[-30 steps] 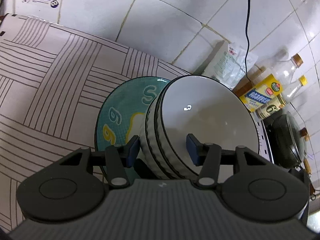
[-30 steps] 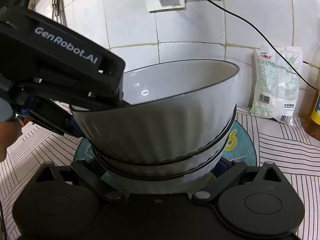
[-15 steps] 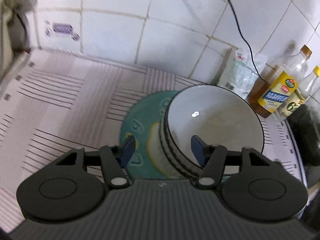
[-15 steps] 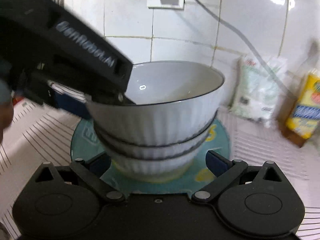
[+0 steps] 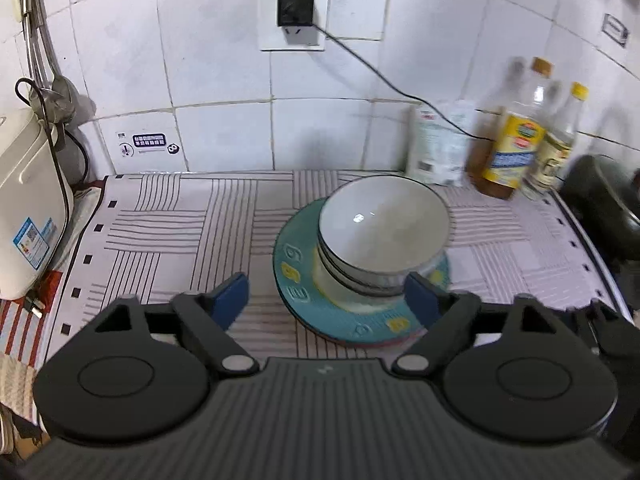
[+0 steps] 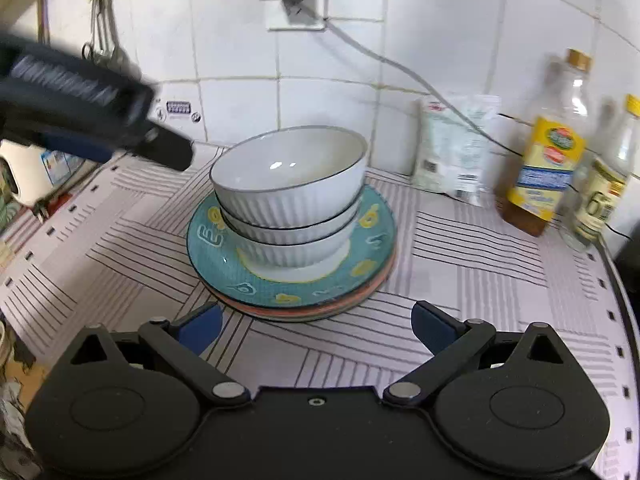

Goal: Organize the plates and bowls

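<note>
Three white ribbed bowls point(image 6: 288, 196) are nested in a stack point(image 5: 380, 236) on a teal plate point(image 6: 292, 288) with yellow marks, which tops a pile of plates on the striped counter mat. My left gripper point(image 5: 326, 300) hangs above and in front of the stack, its jaws opening wide with nothing between the blue pads. It also shows as a dark blurred body in the right wrist view at upper left. My right gripper point(image 6: 316, 326) stands open in front of the plates, holding nothing.
A white packet point(image 6: 452, 148) and oil bottles point(image 6: 548, 160) stand at the back right by the tiled wall. A wall socket with a black plug point(image 5: 294, 8) and cable is above. A white appliance point(image 5: 28, 208) sits at the left, a dark pot point(image 5: 600, 208) at the right.
My left gripper let go of the top bowl's rim, opened wide and drew back and up. My right gripper also pulled back from the stack. The bowls stay nested on the plate.
</note>
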Action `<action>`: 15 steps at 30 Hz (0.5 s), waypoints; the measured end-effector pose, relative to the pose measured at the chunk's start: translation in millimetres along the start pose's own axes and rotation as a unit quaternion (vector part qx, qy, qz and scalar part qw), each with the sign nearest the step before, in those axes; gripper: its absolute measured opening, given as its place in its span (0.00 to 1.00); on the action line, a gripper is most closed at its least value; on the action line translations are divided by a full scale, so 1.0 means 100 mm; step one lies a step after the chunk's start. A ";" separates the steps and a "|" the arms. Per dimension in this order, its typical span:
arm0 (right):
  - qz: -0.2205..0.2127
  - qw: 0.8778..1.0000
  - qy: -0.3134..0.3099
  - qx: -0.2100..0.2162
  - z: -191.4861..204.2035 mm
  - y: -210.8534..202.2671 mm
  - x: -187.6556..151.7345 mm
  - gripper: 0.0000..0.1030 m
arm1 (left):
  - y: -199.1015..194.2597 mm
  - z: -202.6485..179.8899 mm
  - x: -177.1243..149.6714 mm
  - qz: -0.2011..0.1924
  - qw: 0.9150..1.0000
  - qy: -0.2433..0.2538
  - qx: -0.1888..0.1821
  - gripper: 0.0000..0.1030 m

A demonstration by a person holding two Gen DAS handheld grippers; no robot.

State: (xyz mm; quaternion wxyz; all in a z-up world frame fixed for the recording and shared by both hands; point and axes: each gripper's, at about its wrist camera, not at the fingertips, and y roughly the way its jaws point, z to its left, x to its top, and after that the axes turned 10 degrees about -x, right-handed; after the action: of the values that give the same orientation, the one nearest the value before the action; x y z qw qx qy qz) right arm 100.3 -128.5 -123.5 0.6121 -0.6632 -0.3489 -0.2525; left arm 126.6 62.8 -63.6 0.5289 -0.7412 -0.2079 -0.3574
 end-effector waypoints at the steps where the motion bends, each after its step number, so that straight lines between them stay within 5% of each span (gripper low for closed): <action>1: 0.000 1.000 0.011 -0.002 -0.03 -0.08 0.01 0.99 | -0.08 -0.01 0.00 -0.002 1.000 0.001 0.005 0.86; 5: 0.005 0.998 0.053 -0.015 -0.19 -0.19 0.01 0.99 | -0.36 -0.08 -0.03 -0.021 0.999 0.012 0.029 0.95; 15: 0.033 0.989 0.118 -0.086 -0.41 -0.63 0.07 1.00 | -0.60 -0.17 -0.17 0.026 0.996 0.012 0.083 0.95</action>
State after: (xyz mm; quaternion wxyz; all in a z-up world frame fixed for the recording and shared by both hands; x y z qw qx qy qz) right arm 59.9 -167.7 -72.5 0.5980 -0.6899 -0.2288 -0.3376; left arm 69.5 69.0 -35.0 0.5999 -0.6957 -0.2110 -0.3339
